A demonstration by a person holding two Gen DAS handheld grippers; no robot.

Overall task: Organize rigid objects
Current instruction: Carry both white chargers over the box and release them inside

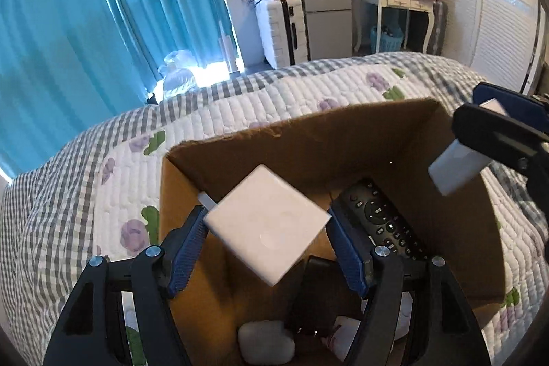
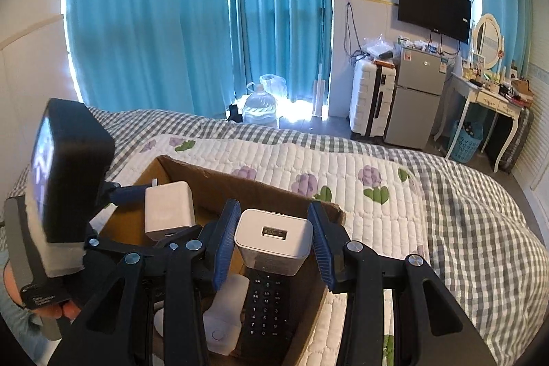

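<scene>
While both adapters hang above the cardboard box (image 1: 343, 139), left gripper (image 1: 267, 228) fingers clamp a square white charger (image 1: 267, 215); right gripper (image 2: 274, 239) fingers clamp a USB charger (image 2: 274, 240). Risk: dropped chargers striking the remote (image 2: 264, 307) inside the box.

Each gripper (image 1: 267, 225) (image 2: 272, 237) is built from black angular arms, fitted with ribbed blue pads (image 1: 187, 254) and silver screws (image 2: 353, 246).

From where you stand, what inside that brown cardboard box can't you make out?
- Left wrist view: the flat white square adapter in the left gripper hides the brown cardboard box floor.
- Right wrist view: the white USB charger in the right gripper covers the black remote control's top.
</scene>
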